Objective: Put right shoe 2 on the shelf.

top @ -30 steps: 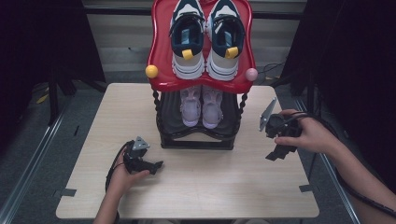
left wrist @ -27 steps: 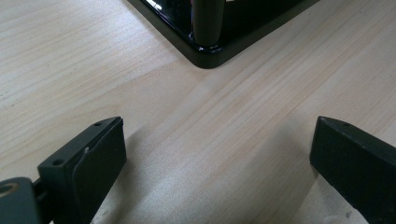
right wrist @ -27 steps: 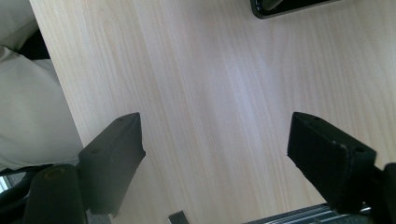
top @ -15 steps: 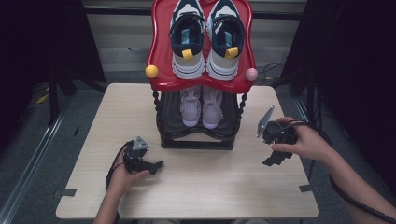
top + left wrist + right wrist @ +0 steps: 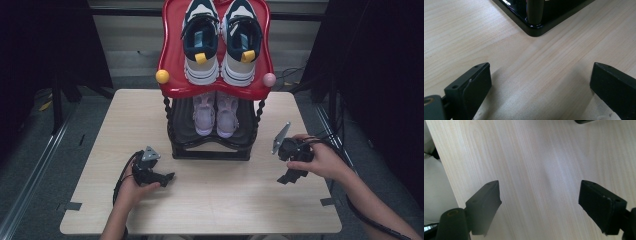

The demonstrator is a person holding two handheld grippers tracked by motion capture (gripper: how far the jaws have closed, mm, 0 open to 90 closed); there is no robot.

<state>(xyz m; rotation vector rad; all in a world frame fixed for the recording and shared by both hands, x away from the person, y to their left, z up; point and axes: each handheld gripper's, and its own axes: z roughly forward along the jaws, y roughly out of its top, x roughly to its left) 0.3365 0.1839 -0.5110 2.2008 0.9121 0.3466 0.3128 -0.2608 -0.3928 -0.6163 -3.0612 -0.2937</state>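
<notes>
Two-tier shoe rack [image 5: 212,150] stands mid-surface [image 5: 210,200], pink shoes [image 5: 216,114] on its lower shelf. Left tool [image 5: 167,177], near the rack's front-left corner, and right tool [image 5: 286,177], to its right, both gape wide, empty

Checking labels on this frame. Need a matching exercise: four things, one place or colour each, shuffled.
Things:
1. navy-white shoes
2. pink shoes
3. yellow ball
4. right tongs

Places or states:
A. lower black shelf of the rack
B. open above the table, right of the rack
C. top red shelf
D. left front corner of the red shelf

Pairs: 1-C, 2-A, 3-D, 4-B
</notes>
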